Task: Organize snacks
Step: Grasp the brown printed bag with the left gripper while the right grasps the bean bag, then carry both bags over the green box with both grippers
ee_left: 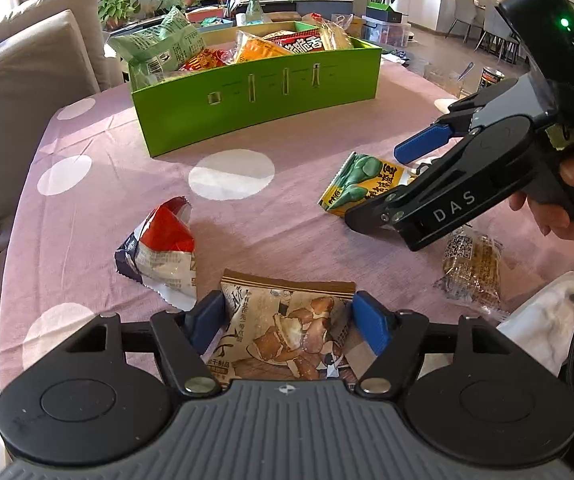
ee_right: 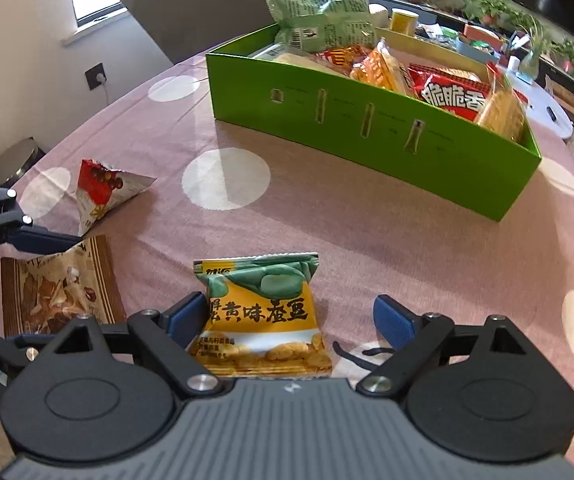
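Left wrist view
- Left gripper [ee_left: 289, 322]: its blue pads sit against both side edges of the brown packet [ee_left: 287, 332], which lies flat on the pink dotted cloth [ee_left: 87, 208]. It looks gripped, or all but gripped.
- Right gripper [ee_left: 383, 184]: seen from the side, tilted down over the yellow packet [ee_left: 361, 182], jaws parted.
- Other loose snacks: a red-and-white packet [ee_left: 161, 248] just left of the brown one; a clear-wrapped bar [ee_left: 473, 268] near the right hand [ee_left: 563, 196].
- Green box [ee_left: 255, 92]: farther back on the table, already holding several bags.

Right wrist view
- Right gripper [ee_right: 287, 318]: jaws apart around the yellow packet [ee_right: 263, 316]; the left pad is at its edge, the right pad stands clear of it. Not gripped.
- Left gripper's finger [ee_right: 43, 238]: reaches in from the left onto the brown packet [ee_right: 59, 288].
- Green box [ee_right: 367, 136]: well apart from both packets, top open, with room near its near wall.

Step in hand: picking up two packets at once, one per gripper.
Next move: the right jaws likely need to close until both pads pinch the packet; then both lift and carry to the box. Thin, slippery foil may slide out of a light pinch.
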Available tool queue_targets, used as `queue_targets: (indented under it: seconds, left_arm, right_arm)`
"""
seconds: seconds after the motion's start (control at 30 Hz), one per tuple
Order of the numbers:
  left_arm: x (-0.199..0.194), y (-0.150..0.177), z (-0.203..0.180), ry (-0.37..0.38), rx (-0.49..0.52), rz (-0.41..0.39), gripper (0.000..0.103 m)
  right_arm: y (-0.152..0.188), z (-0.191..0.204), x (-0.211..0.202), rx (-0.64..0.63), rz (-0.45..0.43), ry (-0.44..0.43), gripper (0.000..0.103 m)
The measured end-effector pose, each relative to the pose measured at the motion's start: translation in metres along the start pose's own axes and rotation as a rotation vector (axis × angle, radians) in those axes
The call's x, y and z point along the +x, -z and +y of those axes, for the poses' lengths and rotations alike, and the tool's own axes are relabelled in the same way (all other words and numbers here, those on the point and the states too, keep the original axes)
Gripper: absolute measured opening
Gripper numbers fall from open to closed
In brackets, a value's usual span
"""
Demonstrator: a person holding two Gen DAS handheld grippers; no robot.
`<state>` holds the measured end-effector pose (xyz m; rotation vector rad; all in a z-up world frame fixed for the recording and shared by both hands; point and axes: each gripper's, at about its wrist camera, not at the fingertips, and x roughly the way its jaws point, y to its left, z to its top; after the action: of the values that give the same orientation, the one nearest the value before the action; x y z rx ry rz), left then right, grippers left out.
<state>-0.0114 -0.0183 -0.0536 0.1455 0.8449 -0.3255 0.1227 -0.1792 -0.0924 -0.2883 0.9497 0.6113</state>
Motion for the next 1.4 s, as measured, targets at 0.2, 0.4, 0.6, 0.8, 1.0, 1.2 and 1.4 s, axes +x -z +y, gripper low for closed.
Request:
queue_targets:
  seconds: [0.2, 0.4, 0.6, 0.8, 1.0, 1.2, 1.4]
  left_arm:
    - [-0.002, 0.003, -0.007, -0.06, 0.023, 0.0, 0.077]
    - [-0.003, 0.003, -0.005, -0.039, 0.001, -0.016, 0.065]
    - [-0.006, -0.002, -0.007, -0.05, -0.02, -0.052, 0.058]
    - [-0.003, -0.01, -0.01, -0.048, -0.021, -0.068, 0.057]
    - [0.005, -0.007, -0.018, -0.072, 0.015, -0.015, 0.076]
    - [0.004, -0.004, -0.02, -0.063, 0.023, -0.022, 0.073]
    - [0.002, -0.008, -0.02, -0.082, 0.016, -0.059, 0.055]
  right_arm:
    - [0.002, 0.001, 0.0, 0.011, -0.011, -0.01, 0.077]
    - [0.002, 0.003, -0.007, 0.016, -0.029, -0.016, 0.077]
    - [0.002, -0.001, -0.014, 0.067, -0.06, -0.026, 0.076]
    - [0.001, -0.005, -0.018, 0.087, -0.085, -0.019, 0.076]
    - [0.003, -0.008, -0.013, 0.106, -0.063, -0.012, 0.077]
    - [0.006, -0.006, -0.014, 0.085, -0.058, -0.011, 0.084]
    - [0.008, -0.005, -0.013, 0.097, -0.077, -0.004, 0.08]
